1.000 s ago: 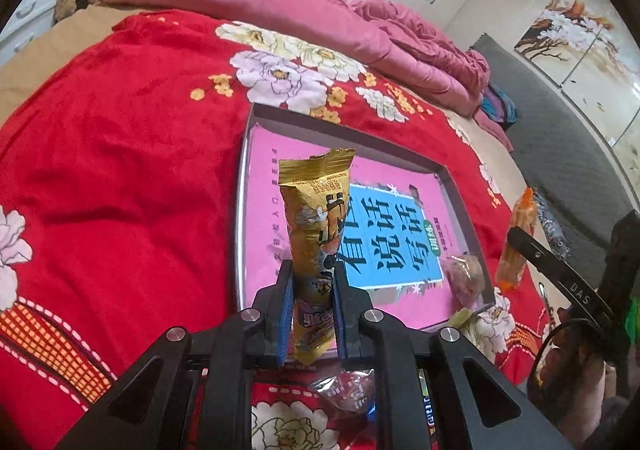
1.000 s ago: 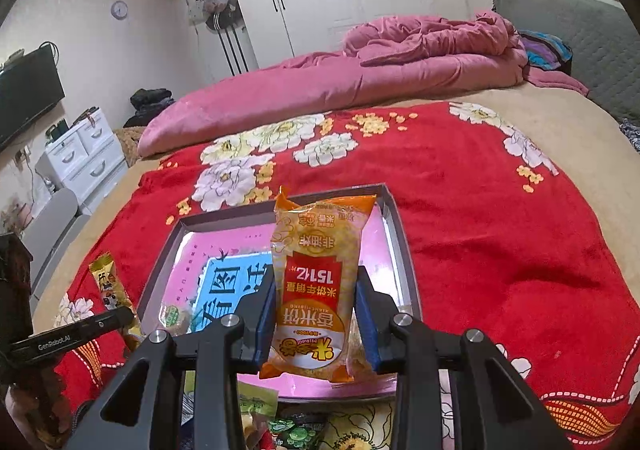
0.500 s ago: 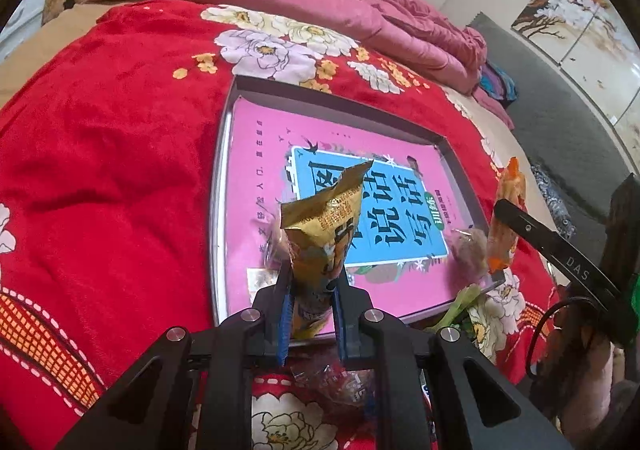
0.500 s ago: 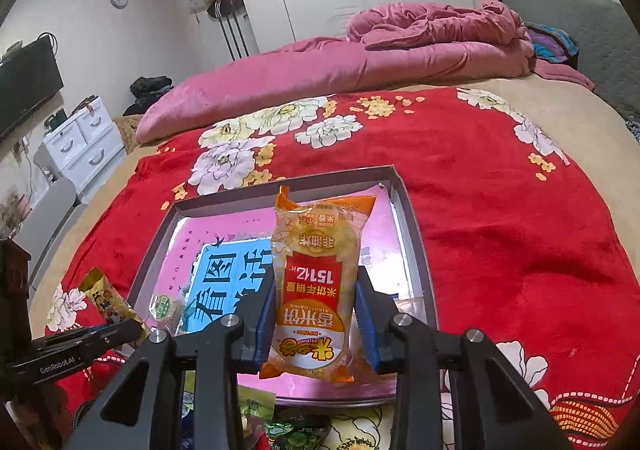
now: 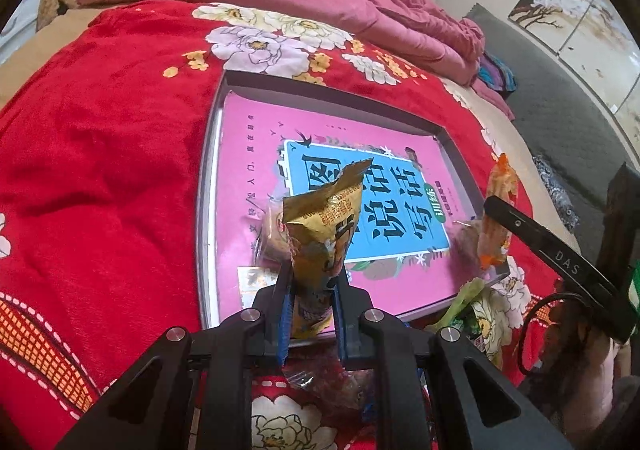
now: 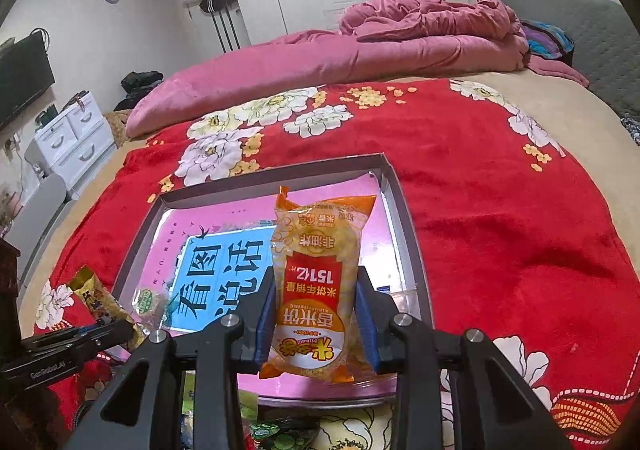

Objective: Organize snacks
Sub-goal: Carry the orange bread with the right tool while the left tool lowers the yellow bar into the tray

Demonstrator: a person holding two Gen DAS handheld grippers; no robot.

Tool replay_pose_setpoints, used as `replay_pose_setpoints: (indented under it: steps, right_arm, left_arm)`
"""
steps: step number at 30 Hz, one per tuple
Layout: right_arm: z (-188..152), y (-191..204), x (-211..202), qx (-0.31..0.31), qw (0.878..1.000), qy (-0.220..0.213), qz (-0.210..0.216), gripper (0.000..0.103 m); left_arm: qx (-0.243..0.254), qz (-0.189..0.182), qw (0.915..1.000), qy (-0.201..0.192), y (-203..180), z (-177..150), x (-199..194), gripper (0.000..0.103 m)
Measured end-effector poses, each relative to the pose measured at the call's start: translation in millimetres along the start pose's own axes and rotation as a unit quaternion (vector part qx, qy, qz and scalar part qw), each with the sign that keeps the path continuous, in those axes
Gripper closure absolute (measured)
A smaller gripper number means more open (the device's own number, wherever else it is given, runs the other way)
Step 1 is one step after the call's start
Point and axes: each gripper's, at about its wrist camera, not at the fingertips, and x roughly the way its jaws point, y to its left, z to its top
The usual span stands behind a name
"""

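My left gripper (image 5: 311,292) is shut on a gold snack packet (image 5: 322,234), which bends over the near left part of a shallow grey tray (image 5: 206,186) lined with a pink and blue book cover. A small round wrapped snack (image 5: 272,232) lies in the tray just behind the packet. My right gripper (image 6: 316,314) is shut on an orange rice cracker packet (image 6: 316,282), held upright over the tray's near right part (image 6: 404,218). The right gripper and its packet (image 5: 496,218) also show in the left wrist view, and the left gripper with the gold packet (image 6: 96,298) in the right wrist view.
The tray lies on a red floral blanket (image 5: 100,170) on a bed. Loose wrapped snacks (image 5: 476,306) lie on the blanket at the tray's near edge. A pink duvet (image 6: 360,50) is piled at the far side. White drawers (image 6: 72,134) stand left of the bed.
My left gripper has dropped toward the tray and the gold packet has tipped forward and bent over. My right gripper has moved slightly closer over the tray with its packet.
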Motion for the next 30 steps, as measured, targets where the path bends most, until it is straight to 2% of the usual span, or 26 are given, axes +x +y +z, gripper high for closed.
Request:
replay_pose_setpoints:
  steps: [13, 30]
  right_arm:
    - [-10.1, 13.2, 14.7, -0.016, 1.000, 0.021, 0.009, 0.067]
    - [-22.1, 11.8, 24.0, -0.015, 0.999, 0.049, 0.006, 0.067]
  left_arm:
    - [-0.003, -0.005, 1.0000, 0.004, 0.1, -0.6, 0.6, 0.085]
    - [-0.022, -0.006, 0.9997, 0.004, 9.8, -0.1, 3.8, 0.083]
